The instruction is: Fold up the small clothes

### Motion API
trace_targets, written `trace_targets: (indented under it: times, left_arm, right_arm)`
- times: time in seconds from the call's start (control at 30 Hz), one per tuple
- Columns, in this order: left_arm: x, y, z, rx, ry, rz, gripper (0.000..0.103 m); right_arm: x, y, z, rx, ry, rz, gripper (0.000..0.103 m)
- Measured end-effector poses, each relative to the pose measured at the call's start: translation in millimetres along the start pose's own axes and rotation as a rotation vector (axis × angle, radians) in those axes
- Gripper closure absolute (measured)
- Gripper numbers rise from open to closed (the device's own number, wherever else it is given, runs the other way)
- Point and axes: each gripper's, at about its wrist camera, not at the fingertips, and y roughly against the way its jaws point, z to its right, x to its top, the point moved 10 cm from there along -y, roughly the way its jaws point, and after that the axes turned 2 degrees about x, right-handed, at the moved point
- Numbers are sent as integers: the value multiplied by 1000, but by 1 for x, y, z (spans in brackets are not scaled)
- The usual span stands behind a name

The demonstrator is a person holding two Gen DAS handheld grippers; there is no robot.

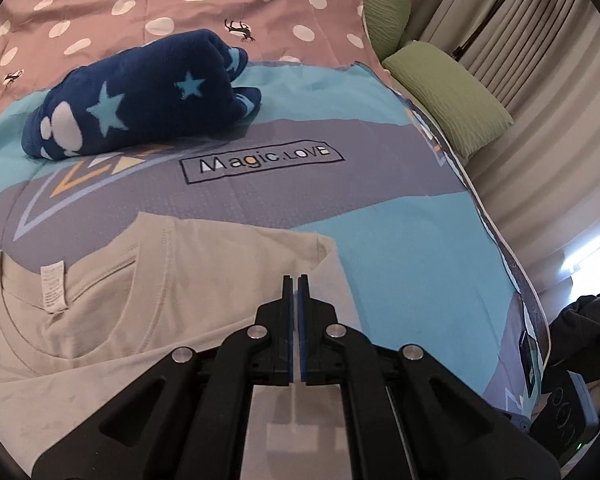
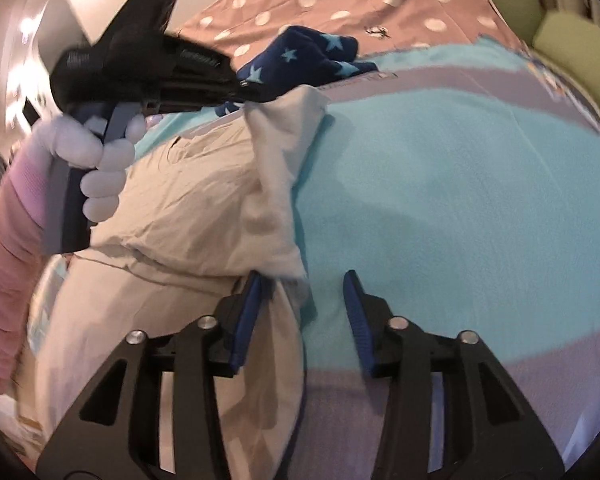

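A beige T-shirt (image 1: 204,264) lies on the bed with its collar and label facing up. In the left wrist view my left gripper (image 1: 296,279) is shut over the shirt's shoulder area, the jaws pressed together. The right wrist view shows that left gripper (image 2: 247,98) in a white-gloved hand (image 2: 100,152), with the shirt (image 2: 204,200) pulled up into a peak at its tip. My right gripper (image 2: 303,276) stands open low over the shirt's near edge. A fold of beige cloth lies against its left finger (image 2: 249,312), and the right finger is over bare bedcover.
A folded navy garment with light-blue stars (image 1: 140,96) sits farther up the bed. The bedcover (image 1: 380,260) is turquoise, grey and pink with white dots. Green pillows (image 1: 448,92) line the right edge, by curtains. Dark clothes (image 1: 588,320) are piled off the bed's right side.
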Motion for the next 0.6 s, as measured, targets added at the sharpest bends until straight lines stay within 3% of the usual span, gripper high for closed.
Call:
trace_targets:
  times: [0.03,0.1,0.17,0.2,0.27,0.33,0.43,0.5,0.6]
  left_arm:
    - [0,1,2,-6,-5,2,102]
    - [2,1,5,-20,-11,2,102]
    - [3,0,8,-29,-15,-2,102]
    - [4,-3,12,-40,-17,-13,102]
    - [4,-7,19,-53,-18,-20,102]
    - [6,-12,36,-106,-21,-20,102]
    - [10,-28,66,-138,-49,-34,102]
    - [9,-46,82,-117,-82,-55,102]
    - [5,-60,88,-111,-72,-82,102]
  right_arm:
    - [2,-2,-1,10,-6,3,71]
    - [6,-4,1,50,-45,15,91]
    - [3,1,7,25,-69,15,93]
    - [-2,3,12,-13,-85,0,99]
    - [-12,9,26,-35,-180,-5,103]
    - [-19,15,42,-37,-259,17,103]
    - [-24,21,55,83,-366,34,103]
    - [-25,23,58,139,-398,39,103]
    - [-24,24,57,153,-389,44,103]
